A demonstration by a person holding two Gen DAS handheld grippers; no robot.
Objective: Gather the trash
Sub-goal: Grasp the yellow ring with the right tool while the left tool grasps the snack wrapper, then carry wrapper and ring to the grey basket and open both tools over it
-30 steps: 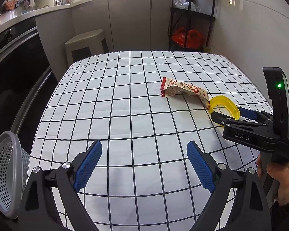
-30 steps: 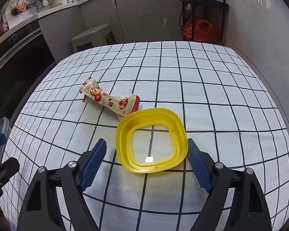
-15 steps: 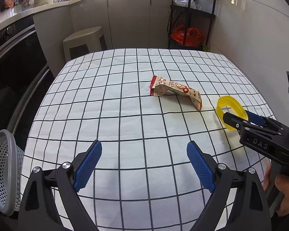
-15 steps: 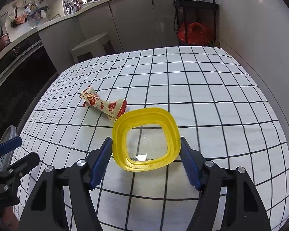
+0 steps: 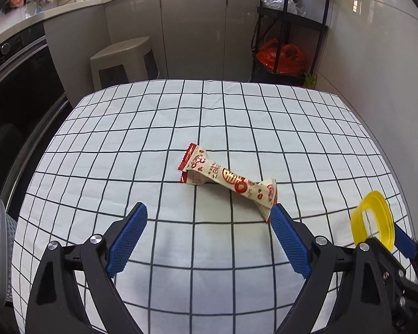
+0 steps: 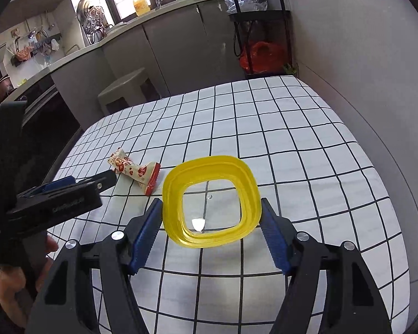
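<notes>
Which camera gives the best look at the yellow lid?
The right wrist view: the yellow lid fills the centre between the right gripper pads, its square rim and clear middle plain. The left wrist view shows it only edge-on, small at the right border.

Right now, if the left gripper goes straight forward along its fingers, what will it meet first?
Probably the snack wrapper, lying just ahead of the open left gripper on the checked tablecloth; depth is unclear, so bare cloth short of it may come first.
</notes>
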